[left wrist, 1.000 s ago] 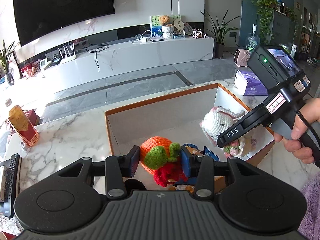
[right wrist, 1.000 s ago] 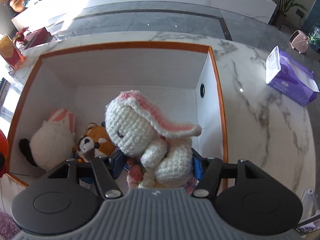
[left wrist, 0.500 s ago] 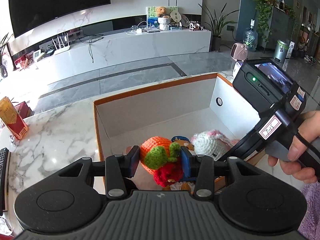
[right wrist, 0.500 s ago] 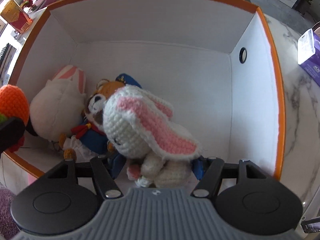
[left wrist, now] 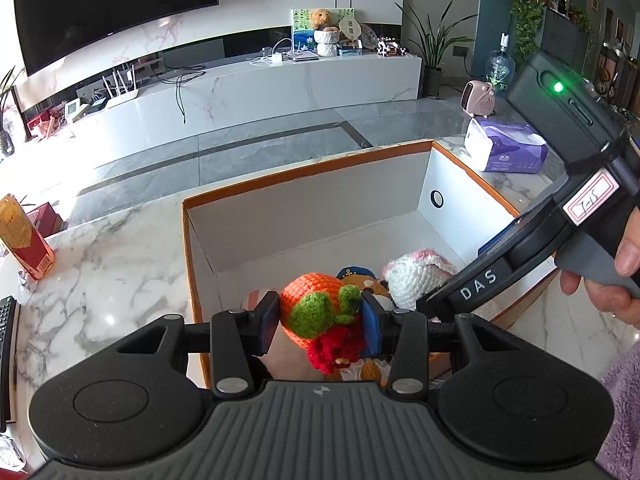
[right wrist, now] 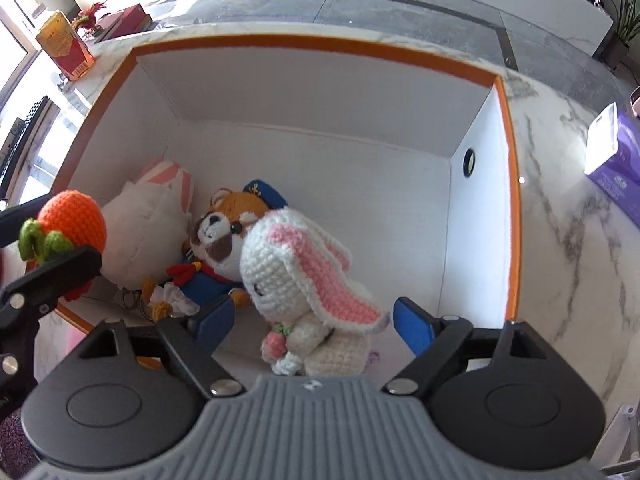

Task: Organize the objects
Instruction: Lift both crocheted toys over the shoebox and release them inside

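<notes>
You are mid-way through loading soft toys into the orange-rimmed box (right wrist: 514,216) on the marble bench (left wrist: 100,264); the step in hand is the release of one toy, with another waiting.

Left: your left gripper (left wrist: 318,322) is narrow, its blue pads pressed on the crocheted orange toy (left wrist: 316,306) with green leaves and a red tuft. It hangs over the box's near left corner, above the rim and not yet inside.

Centre: on the box floor, against the left wall, lie a white plush (right wrist: 144,236) with pink-striped ears and a fox plush (right wrist: 224,240) in a blue cap and suit, touching each other.

Right: your right gripper (right wrist: 310,324) has just been opening and now stands wide. The crocheted white bunny (right wrist: 304,288) sits between the jaws near the box's front edge, just beside the fox; neither pad presses on it, so it appears released.

Next move, as judged: lift the right gripper straight up clear of the bunny's long ear, then lower the orange toy into free floor space, which lies toward the back and right wall.
</notes>
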Motion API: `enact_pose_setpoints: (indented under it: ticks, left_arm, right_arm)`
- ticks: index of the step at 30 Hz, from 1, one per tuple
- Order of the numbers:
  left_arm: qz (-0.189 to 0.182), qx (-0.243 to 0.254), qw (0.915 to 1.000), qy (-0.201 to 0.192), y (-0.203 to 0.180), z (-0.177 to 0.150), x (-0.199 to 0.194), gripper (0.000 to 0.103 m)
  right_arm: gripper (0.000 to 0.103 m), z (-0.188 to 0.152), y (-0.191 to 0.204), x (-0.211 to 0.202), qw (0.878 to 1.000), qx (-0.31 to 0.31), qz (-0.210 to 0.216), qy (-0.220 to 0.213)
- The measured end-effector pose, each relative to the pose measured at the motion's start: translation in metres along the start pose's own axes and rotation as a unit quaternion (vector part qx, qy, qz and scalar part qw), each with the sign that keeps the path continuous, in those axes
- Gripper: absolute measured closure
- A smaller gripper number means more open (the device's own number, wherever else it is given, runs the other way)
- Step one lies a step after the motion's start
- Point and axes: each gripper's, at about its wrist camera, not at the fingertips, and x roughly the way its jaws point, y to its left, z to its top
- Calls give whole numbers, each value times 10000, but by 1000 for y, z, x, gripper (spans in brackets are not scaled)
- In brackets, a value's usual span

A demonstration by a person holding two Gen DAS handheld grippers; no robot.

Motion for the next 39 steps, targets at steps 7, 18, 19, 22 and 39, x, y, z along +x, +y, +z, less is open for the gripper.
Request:
enact_pose_setpoints:
  ticks: [7,18,19,22,39]
  left_arm:
    - [-20,20,10000,17,0,0,2,53]
    - [-57,38,9999,109,-1,-1,9,53]
    - [-67,56,9999,109,-1,-1,9,53]
    - [-62,98,9999,109,-4,-1,8,53]
    - [-543,177,9983,-72,-34,15,-1,53]
  right_arm:
    - [35,8,-9,6,9998,-55,149,-157]
    - [49,7,-21,16,9920,1004,758,69]
    - [49,7,-21,17,9897,1087,921,131]
    - [48,6,-13,21,9919,988,791,98]
    - [43,-25,-21,-52,9915,335,20,-1260]
